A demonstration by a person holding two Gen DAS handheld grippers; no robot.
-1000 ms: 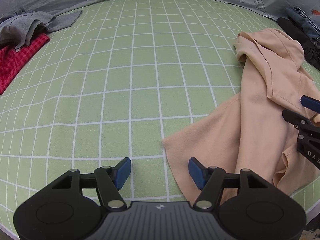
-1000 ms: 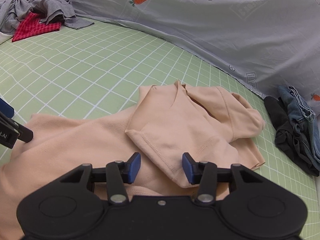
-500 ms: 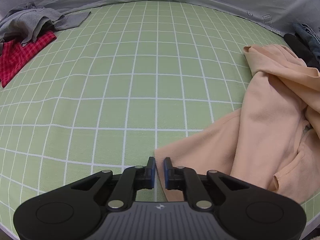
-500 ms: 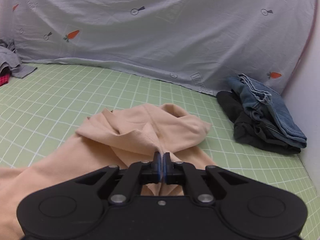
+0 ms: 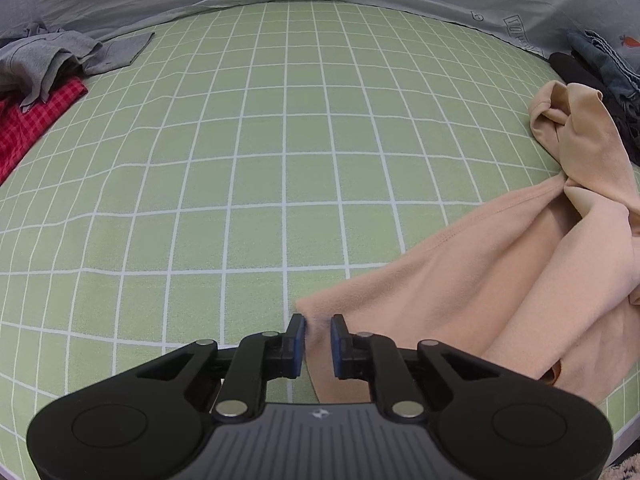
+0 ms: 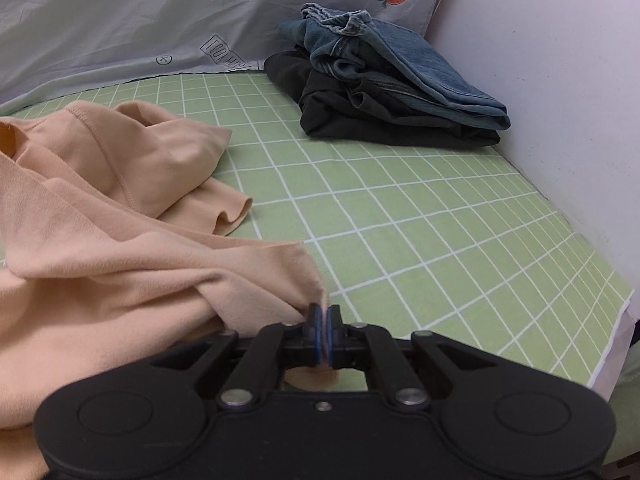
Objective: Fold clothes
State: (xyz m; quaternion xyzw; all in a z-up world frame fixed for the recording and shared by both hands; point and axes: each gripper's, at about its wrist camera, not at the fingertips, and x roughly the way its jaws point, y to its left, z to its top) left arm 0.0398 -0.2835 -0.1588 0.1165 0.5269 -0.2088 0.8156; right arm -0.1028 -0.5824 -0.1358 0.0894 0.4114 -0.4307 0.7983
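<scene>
**Both grippers now clamped on the peach top, ready to spread it**

Since a second ago both pairs of jaws have gone from wide open to closed, and the right-hand view has swung from the middle of the garment to its right edge, with the folded stack now ahead of it.

At far left in the left wrist view, a grey garment (image 5: 60, 60) lies crumpled over a red checked one (image 5: 36, 120) at the edge of the green grid sheet (image 5: 280, 160), probably the pile not yet folded. The middle of the sheet is bare, which gives room to lay a garment flat.

The left gripper (image 5: 318, 338) has its jaws closed on the near left corner of the peach top (image 5: 500, 280), the cloth pinched between the blue pads. The top lies bunched and twisted towards the right of the bed.

The right gripper (image 6: 323, 330) is clamped tight on another edge of the top (image 6: 120, 280), a tab of cloth poking out below the pads. Holding two separated edges looks meant for pulling the top taut and flat before folding.

Furthest right, folded blue jeans (image 6: 400, 52) sit on a folded black garment (image 6: 380, 116) against the wall (image 6: 560, 80), seemingly the finished stack.
</scene>
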